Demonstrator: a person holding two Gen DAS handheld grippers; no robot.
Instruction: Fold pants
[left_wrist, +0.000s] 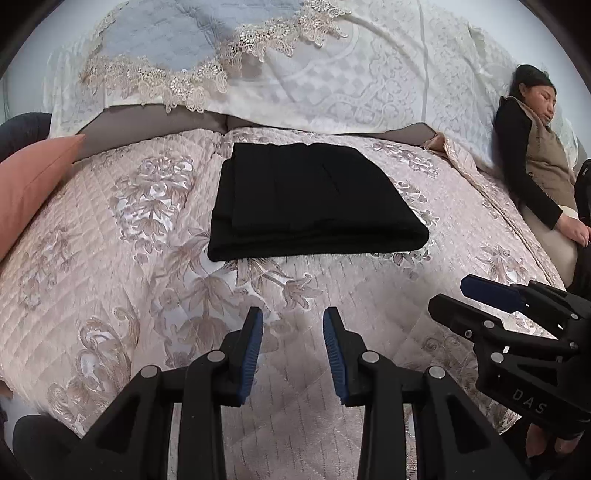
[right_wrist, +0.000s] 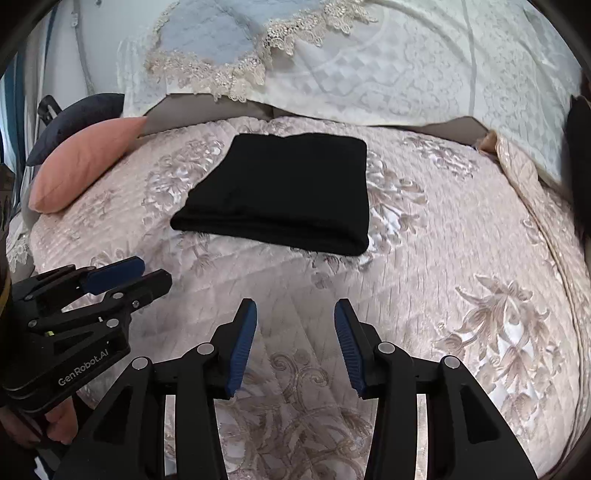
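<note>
The black pants (left_wrist: 310, 199) lie folded into a flat rectangular stack on the pink quilted bedspread (left_wrist: 110, 280); they also show in the right wrist view (right_wrist: 280, 192). My left gripper (left_wrist: 293, 317) is open and empty, held above the bedspread short of the pants' near edge. My right gripper (right_wrist: 295, 310) is open and empty, also short of the pants. The right gripper shows at the right of the left wrist view (left_wrist: 458, 295). The left gripper shows at the left of the right wrist view (right_wrist: 147, 273).
A salmon pillow (left_wrist: 33, 184) lies at the left edge of the bed. White lace-trimmed covers (left_wrist: 295, 74) drape the back. A person (left_wrist: 535, 155) in a black top and tan vest leans at the right. A dark cushion (right_wrist: 81, 114) sits behind the pillow.
</note>
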